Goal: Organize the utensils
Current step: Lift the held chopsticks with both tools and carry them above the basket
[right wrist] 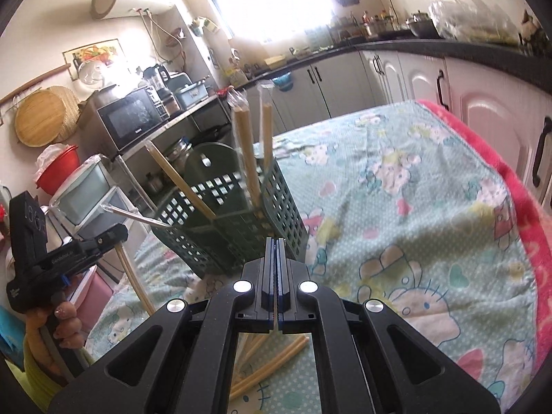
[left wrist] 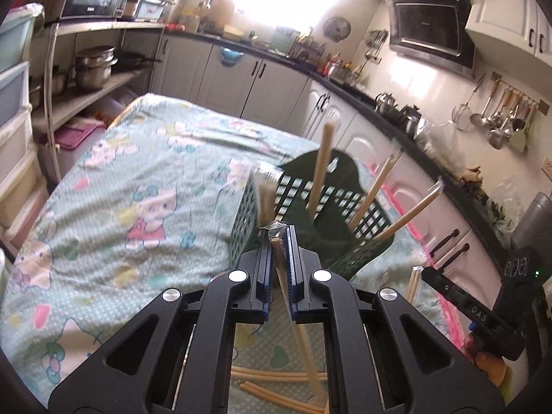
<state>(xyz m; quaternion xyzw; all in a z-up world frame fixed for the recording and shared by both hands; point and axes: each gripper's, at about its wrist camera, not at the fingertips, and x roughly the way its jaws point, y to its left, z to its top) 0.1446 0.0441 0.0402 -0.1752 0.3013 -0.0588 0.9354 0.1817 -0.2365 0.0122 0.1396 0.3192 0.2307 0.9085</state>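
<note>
A dark green lattice basket (left wrist: pixel 358 252) stands on the table's cartoon-print cloth (left wrist: pixel 138 179), with several wrapped bamboo chopsticks (left wrist: pixel 319 172) leaning in it. Just before the basket, my left gripper (left wrist: pixel 280 229) is shut on another wrapped chopstick (left wrist: pixel 303 338), which hangs down under the jaws. My right gripper (right wrist: pixel 275 239) faces the basket (right wrist: pixel 283 200) from the other side. Its jaws are shut on the thin end of a wrapped chopstick (right wrist: pixel 276 317), which the left wrist view shows as a chopstick (left wrist: pixel 412 286) dangling from the gripper's tip. More loose chopsticks (right wrist: pixel 272 362) lie on the cloth below both grippers.
White kitchen cabinets (left wrist: pixel 379 145) under a dark counter run along the table's far side. A shelf rack with steel pots (left wrist: pixel 93 69) and a microwave (right wrist: pixel 131 117) stands at the other side. A person's hand (right wrist: pixel 65 324) holds the left gripper. Pink trim (right wrist: pixel 500 179) edges the cloth.
</note>
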